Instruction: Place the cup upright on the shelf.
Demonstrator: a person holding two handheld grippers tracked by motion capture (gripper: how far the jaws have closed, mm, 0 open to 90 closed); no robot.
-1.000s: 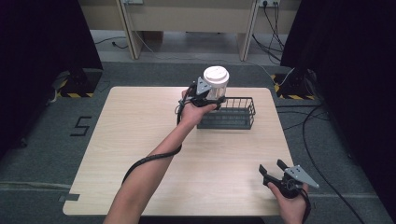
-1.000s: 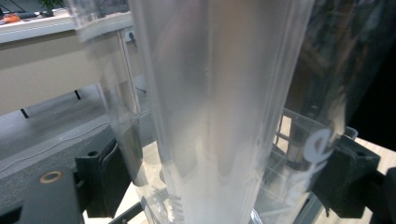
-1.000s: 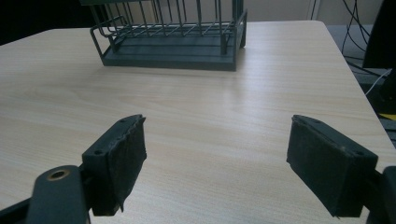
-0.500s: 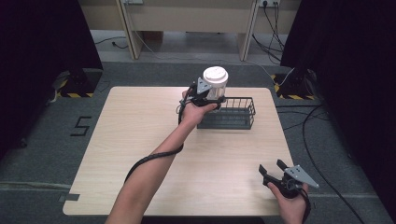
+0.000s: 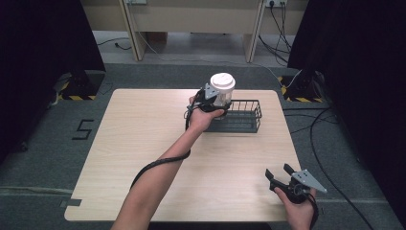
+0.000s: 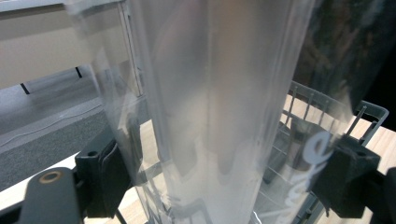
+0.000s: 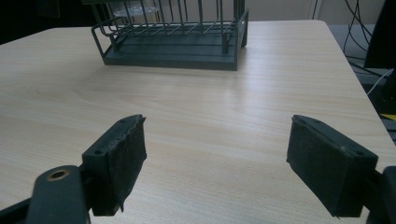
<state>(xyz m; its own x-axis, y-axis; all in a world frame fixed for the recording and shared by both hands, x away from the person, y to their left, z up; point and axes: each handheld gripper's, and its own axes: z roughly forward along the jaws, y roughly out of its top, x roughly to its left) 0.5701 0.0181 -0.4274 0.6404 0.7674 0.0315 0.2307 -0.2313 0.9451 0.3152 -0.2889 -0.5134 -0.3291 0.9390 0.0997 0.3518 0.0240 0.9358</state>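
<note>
A clear plastic cup (image 5: 222,91) with a white lid hangs upright above the left end of a dark wire basket (image 5: 242,117). My left gripper (image 5: 210,98) is shut on the cup (image 6: 215,107), whose clear wall stands between the two black jaws, with the basket (image 6: 327,116) showing behind and below it. Near the table's front right corner my right gripper (image 5: 280,175) is open with nothing between its pads (image 7: 121,163). From there the basket (image 7: 173,37) stands well ahead on the table.
The light wooden table (image 5: 143,143) carries the basket at its far right. Cables (image 5: 330,124) lie on the floor to the right, and desk legs (image 5: 136,33) stand behind the table.
The cup in my left gripper has shifted very slightly over the basket's left end. The right gripper has stayed where it was.
</note>
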